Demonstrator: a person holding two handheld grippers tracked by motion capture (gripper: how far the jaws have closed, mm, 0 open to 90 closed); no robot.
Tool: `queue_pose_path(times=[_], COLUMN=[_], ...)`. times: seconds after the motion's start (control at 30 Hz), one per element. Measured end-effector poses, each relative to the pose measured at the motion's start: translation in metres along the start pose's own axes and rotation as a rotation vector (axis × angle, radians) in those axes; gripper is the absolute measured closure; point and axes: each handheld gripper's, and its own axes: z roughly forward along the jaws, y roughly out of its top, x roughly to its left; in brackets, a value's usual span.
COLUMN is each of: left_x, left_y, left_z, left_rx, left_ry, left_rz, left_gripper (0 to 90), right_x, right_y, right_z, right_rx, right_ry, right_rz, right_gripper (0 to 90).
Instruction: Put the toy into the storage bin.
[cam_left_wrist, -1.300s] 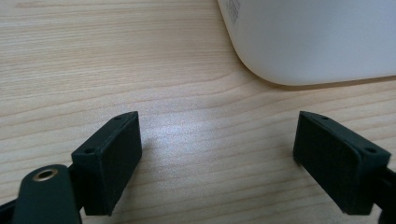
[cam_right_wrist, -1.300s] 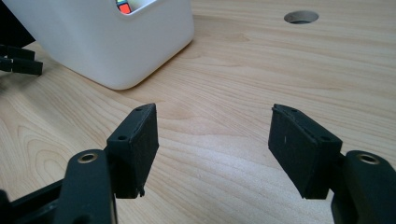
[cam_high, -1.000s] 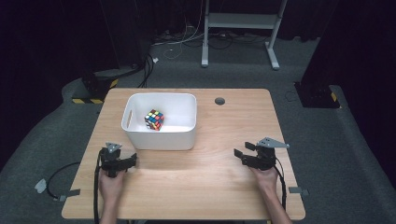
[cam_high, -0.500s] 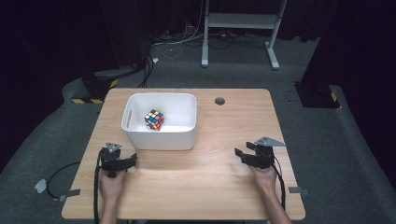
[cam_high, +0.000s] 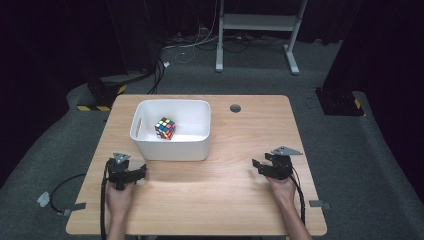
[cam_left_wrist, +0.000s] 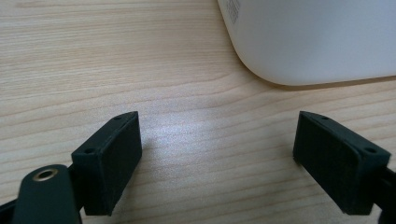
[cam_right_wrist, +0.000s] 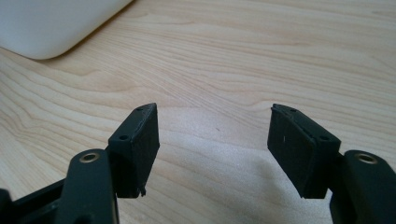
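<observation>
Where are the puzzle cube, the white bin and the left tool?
puzzle cube (cam_high: 165, 128), high view, its top face.
white bin (cam_high: 171, 149), high view, its near outer wall.
left tool (cam_left_wrist: 217, 156), left gripper view, midway between its open tips.

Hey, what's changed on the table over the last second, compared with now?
Nothing visibly changed. The cube lies in the white bin, and the left gripper and right gripper rest on the table with jaws apart and nothing between them, as before.

hand-held gripper (cam_left_wrist: 217, 154) agape, white bin (cam_left_wrist: 313, 37) ahead
</observation>
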Motion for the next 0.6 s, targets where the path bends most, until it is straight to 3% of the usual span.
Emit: queue_pose_path(times=[0.6], left_x=[0.0000], left_y=[0.0000], left_z=[0.0000], left_rx=[0.000], left_ry=[0.000], left_rz=[0.000], left_gripper=[15.5], right_x=[-0.0032], right_y=[-0.0019], right_z=[0.0042], right_rx=[0.030], right_ry=[-0.038], right_rz=[0.012], right_gripper=[34.1])
